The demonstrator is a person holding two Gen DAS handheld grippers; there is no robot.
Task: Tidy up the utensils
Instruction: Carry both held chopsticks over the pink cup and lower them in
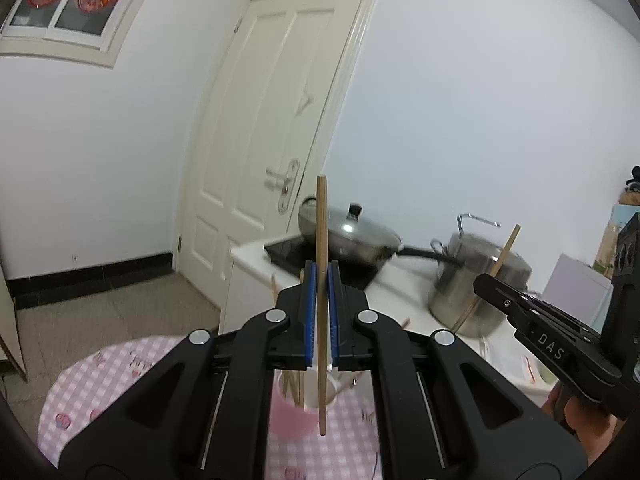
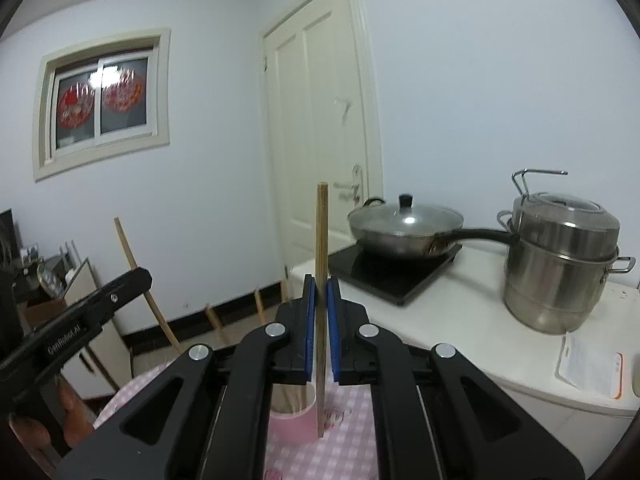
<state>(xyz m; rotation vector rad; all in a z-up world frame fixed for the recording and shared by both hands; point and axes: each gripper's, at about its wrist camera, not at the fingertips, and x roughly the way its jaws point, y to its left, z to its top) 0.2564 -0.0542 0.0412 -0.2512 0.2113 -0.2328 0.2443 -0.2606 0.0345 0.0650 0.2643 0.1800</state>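
My left gripper [image 1: 321, 272] is shut on a wooden chopstick [image 1: 321, 220] that stands upright between the blue pads. Below it on the table is a pink cup [image 1: 288, 416] with several chopsticks in it. My right gripper [image 2: 321, 284] is shut on a second upright chopstick [image 2: 322, 232], just above the same pink cup [image 2: 288, 424]. Each wrist view also shows the other gripper from the side. The right gripper [image 1: 490, 286] grips its tilted chopstick [image 1: 507, 250], and the left gripper [image 2: 138, 278] grips its own chopstick [image 2: 127, 250].
A pink checked cloth covers the round table [image 1: 80, 392]. Behind it a white counter [image 2: 460, 328] carries a black cooktop [image 2: 392, 276], a lidded wok [image 2: 404, 224] and a steel steamer pot [image 2: 560, 264]. A card [image 2: 588, 368] lies near the counter's edge. A white door [image 1: 272, 120] is behind.
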